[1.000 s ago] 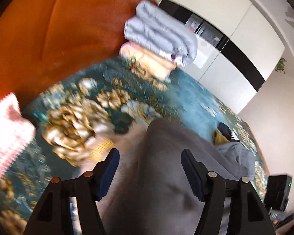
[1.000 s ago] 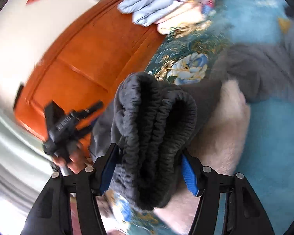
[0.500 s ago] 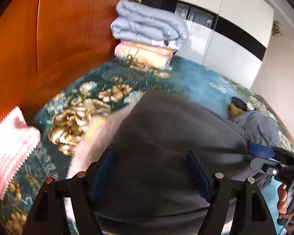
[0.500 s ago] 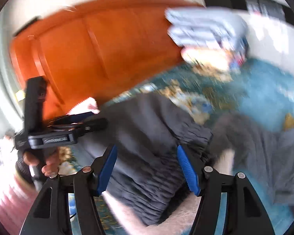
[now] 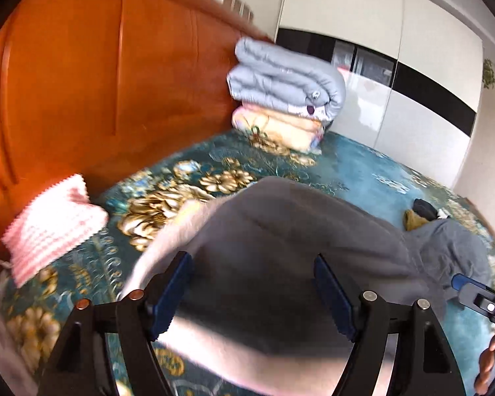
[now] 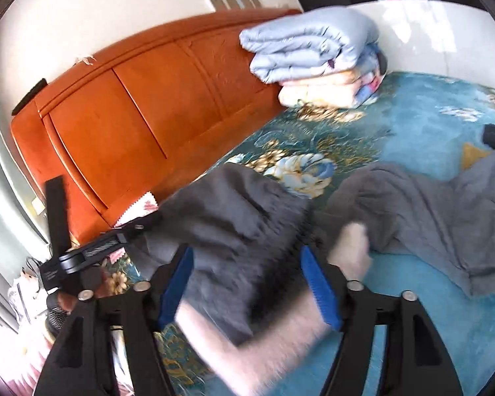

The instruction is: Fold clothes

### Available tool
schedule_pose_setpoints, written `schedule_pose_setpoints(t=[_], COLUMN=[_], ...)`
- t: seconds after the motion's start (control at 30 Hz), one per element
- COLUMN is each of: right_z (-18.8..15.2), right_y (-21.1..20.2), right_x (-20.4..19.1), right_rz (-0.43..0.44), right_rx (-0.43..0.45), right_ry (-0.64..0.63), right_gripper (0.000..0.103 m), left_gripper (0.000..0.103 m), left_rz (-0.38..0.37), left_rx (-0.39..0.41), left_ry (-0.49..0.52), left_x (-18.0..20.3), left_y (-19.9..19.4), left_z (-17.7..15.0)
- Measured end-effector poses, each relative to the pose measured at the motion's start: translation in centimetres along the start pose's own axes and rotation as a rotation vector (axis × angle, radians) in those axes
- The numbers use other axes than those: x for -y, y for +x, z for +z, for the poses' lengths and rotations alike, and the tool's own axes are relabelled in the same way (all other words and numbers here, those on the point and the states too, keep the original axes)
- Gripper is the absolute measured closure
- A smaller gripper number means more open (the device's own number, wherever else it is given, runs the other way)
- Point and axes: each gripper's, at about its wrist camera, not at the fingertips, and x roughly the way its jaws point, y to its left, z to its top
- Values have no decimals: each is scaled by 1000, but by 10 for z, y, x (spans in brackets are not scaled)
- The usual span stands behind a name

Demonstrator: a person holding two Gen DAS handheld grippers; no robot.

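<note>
Between the jaws of the left gripper (image 5: 250, 292) lies the grey fleece-lined garment (image 5: 297, 237); the jaws stand wide apart with cloth between the pads, and you cannot tell whether they pinch it. The right gripper (image 6: 252, 285) is likewise spread, with the ribbed waistband end (image 6: 247, 217) between its pads. Beyond both pairs of jaws, the rest of the cloth sprawls over the teal floral bedspread (image 6: 396, 125). Expect a soft, limp, fairly bulky fabric that sags and will not hold a crease unaided. Take hold at the elastic band or a thick edge, where layers bunch. No brand, label or legible writing is visible.
</note>
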Motion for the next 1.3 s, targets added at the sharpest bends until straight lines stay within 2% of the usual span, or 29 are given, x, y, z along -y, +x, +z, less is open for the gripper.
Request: schedule_pose_setpoints(t=[0.13,0.37,0.4,0.43,0.5,0.67,0.77,0.9,0.97,1.13,1.3], right_z=[-38,-86,-90,-95,-101,-106,-107,-112,-115,-123,-124], right_y=[-10,-10,-10,-11,-10,-4,-1,1,3,4,5], right_x=[14,19,19,18,19,25,26,29,32,39,41], right_rz=[-35,-61,-66,-65,-60,-73,-82,-74,-70,-43,-34], right_rx=[-14,-55,-57,-53,-42,-17,-6,20,15,18,11], right_ry=[-10,-54,-67,-82,-96,-90,-105,-123,-118,-115,-107], right_gripper=[29,29,27,26,18,4,0,0,0,0,0], left_gripper=[23,22,18,10,0,0,0,0,0,0,0], left_rz=[76,212,231,251,302,334,369,429,438,451,483], left_rx=[43,28,32,37,53,65,42,-14,-55,-90,-137], left_ry=[11,-59,-63,-70,-105,-203,-199,-151,-119,-47,-82], left_x=[26,45,48,51,54,49,49,59,69,86,80], left_y=[-21,-20,-20,-20,-19,-19,-13,-3,1,11,15], left_z=[-50,-107,-113,-118,-124,-134,-139,-143,-148,-151,-156])
